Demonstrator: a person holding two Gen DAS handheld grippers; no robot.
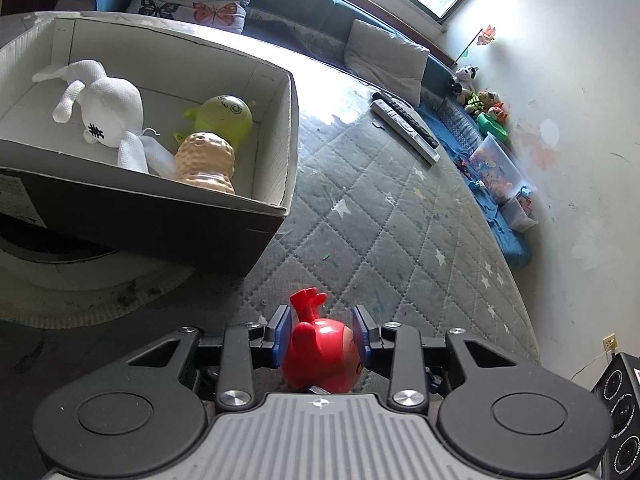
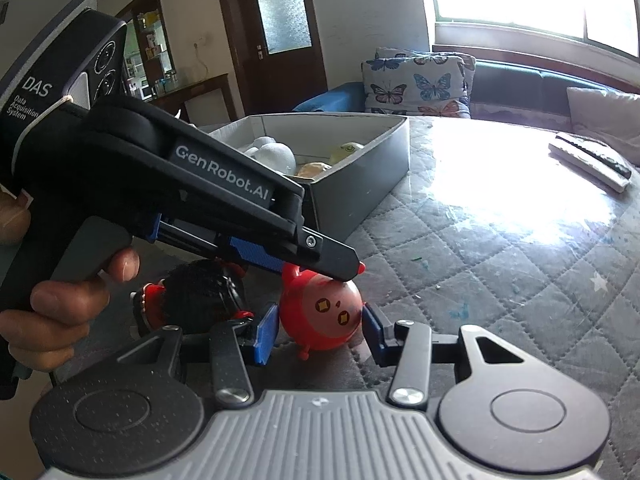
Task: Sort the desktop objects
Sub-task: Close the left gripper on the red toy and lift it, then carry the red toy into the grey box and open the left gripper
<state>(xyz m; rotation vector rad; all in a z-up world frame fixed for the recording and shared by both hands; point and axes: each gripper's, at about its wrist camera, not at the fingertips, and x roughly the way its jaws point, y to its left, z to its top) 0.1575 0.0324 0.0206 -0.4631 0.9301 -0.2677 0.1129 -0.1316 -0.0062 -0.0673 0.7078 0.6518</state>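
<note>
A red round toy figure [image 1: 320,354] sits between my left gripper's [image 1: 322,332] blue pads, which are shut on it. In the right wrist view the same red toy [image 2: 328,316] lies on the quilted mat with the left gripper [image 2: 336,268] pressed on it from above. My right gripper [image 2: 320,330] is open, its pads either side of the toy and apart from it. A black-and-red toy [image 2: 200,296] lies just left of it. The cardboard box [image 1: 280,120] at the left holds a white plush [image 1: 104,116], a green toy [image 1: 222,116] and a tan peanut toy [image 1: 206,162].
Two remote controls [image 1: 406,124] lie on the quilted mat [image 1: 380,220] at the far right. Pillows, a bench and small toys line the wall [image 1: 484,104]. A speaker [image 1: 622,404] stands at the lower right.
</note>
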